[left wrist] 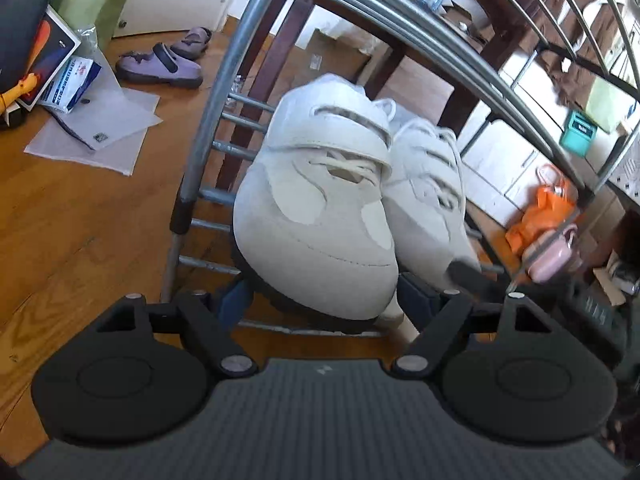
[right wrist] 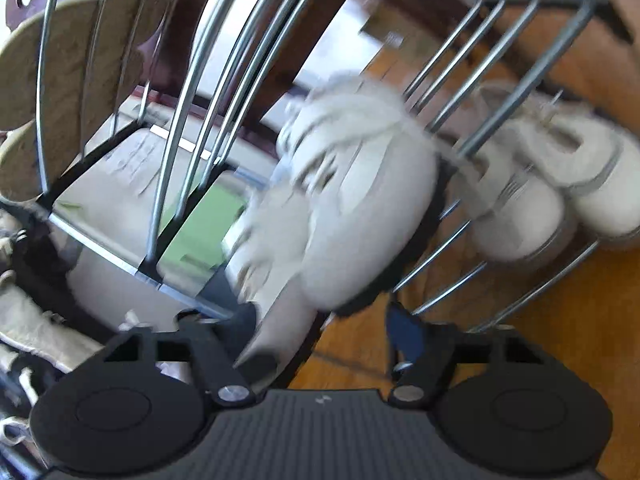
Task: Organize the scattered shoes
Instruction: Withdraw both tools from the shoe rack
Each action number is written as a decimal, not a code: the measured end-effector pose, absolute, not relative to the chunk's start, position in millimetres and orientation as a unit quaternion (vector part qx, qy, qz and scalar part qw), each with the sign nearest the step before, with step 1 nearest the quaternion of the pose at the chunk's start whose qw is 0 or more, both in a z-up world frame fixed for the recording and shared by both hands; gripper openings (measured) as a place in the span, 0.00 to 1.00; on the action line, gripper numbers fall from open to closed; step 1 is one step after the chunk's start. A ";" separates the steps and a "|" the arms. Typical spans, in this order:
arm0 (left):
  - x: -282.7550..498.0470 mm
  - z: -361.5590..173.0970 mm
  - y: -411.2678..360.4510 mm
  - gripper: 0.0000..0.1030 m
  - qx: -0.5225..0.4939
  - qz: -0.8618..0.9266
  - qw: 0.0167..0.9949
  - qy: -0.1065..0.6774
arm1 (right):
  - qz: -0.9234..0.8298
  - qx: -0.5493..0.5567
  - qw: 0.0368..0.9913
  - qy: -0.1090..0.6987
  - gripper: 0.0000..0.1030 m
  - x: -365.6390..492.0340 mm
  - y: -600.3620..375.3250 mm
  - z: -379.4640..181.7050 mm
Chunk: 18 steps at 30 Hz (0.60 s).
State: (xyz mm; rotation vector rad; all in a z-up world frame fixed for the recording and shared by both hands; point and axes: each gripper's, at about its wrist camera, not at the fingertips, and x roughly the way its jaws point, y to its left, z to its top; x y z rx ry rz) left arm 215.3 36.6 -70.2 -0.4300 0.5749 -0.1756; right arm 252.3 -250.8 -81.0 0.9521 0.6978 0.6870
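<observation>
White sneakers (left wrist: 316, 216) on rack (left wrist: 208, 196); left claw's (left wrist: 324, 304) fingertips hidden.

two white sneakers (left wrist: 316, 216) on the metal rack (left wrist: 212, 120), two purple clogs (left wrist: 160, 66) on the floor, one orange bag (left wrist: 540, 216)

- Off-white suede-like sneaker (left wrist: 320, 216): matt, soft nap, cloth laces.
- Silver tubular metal shoe rack (left wrist: 208, 120): smooth, dull sheen.
- Orange-brown wooden floor (left wrist: 80, 220): glossy, grained.
- Purple fuzzy slippers (left wrist: 160, 66): matt.
</observation>
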 end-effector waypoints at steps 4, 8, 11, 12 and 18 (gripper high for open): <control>245.3 -69.4 33.2 0.76 -0.213 -0.084 0.928 0.296 | 0.309 0.435 0.779 0.330 0.48 251.2 -237.8 -84.7; 268.0 -69.0 33.6 0.74 -0.218 -0.081 0.922 0.310 | 0.291 0.435 0.789 0.321 0.48 250.9 -234.0 -81.2; 248.4 -66.6 34.5 0.77 -0.207 -0.098 0.922 0.311 | 0.263 0.456 0.797 0.297 0.63 240.3 -248.4 -80.0; 242.5 -65.8 34.0 0.77 -0.202 -0.100 0.924 0.309 | 0.252 0.461 0.800 0.291 0.74 236.3 -253.8 -80.8; 209.5 -69.0 24.9 0.80 -0.154 -0.118 0.928 0.319 | 0.177 0.497 0.807 0.266 0.63 245.7 -265.6 -83.3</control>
